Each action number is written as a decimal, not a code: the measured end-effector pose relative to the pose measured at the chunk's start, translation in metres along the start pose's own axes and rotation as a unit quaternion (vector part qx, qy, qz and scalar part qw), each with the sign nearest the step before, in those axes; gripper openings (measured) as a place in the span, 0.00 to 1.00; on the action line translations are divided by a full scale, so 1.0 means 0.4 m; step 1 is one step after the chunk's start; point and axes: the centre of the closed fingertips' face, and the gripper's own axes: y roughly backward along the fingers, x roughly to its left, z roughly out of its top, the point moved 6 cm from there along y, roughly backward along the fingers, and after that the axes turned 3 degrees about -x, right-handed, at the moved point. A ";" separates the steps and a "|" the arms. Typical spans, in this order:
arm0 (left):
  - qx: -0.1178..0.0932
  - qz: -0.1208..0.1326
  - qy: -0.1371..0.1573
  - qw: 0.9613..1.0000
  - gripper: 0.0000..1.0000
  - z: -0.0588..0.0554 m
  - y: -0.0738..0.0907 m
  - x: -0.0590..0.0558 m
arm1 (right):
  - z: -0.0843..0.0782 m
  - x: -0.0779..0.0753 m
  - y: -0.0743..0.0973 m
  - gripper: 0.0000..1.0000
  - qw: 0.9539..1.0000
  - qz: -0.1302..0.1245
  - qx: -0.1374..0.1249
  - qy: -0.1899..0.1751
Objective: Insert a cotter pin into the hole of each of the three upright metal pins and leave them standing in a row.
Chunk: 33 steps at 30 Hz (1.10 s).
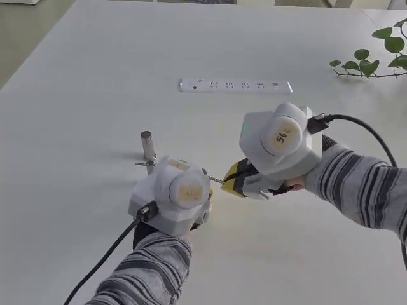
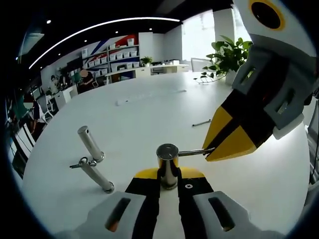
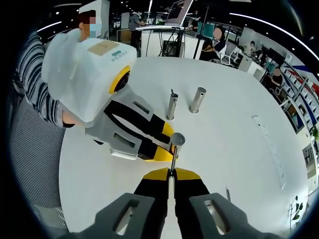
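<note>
Now, on the left side of the bench [image 1: 70, 82] two metal pins stand up, close together. The far pin [image 1: 147, 145] is bare. The near pin [image 2: 95, 175] has the first cotter pin [image 2: 79, 164] stuck across its top.

Just right of them is the left tongs [image 2: 168, 175]. The left arm, in its striped left sleeve [image 1: 149, 273], comes up from the bottom of the head view, and the tongs point away from the person. These tongs are shut tight on the third pin [image 2: 168, 160], gripping its stem and holding it straight up, round cap on top.

Next comes the second cotter pin [image 2: 192, 152]. It lies level in the air, and its tip meets the third pin just under the cap. I cannot tell how far it goes into the hole.

The right tongs [image 3: 172, 174] pinch its other end; the yellow tips are almost closed, with just the thin wire between them. The right arm, in the striped right sleeve [image 1: 359, 190], reaches in from the right, and its tongs point left at the left tongs.

A spare cotter pin [image 2: 201, 122] lies flat on the bench farther back. A white power strip [image 1: 235, 85] lies beyond it, and a green plant [image 1: 375, 54] sits far right.
</note>
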 end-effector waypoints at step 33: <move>0.002 0.033 0.032 0.999 0.10 0.000 -0.001 -0.006 | 0.033 -0.030 0.002 0.03 0.998 -0.023 -0.063 -0.017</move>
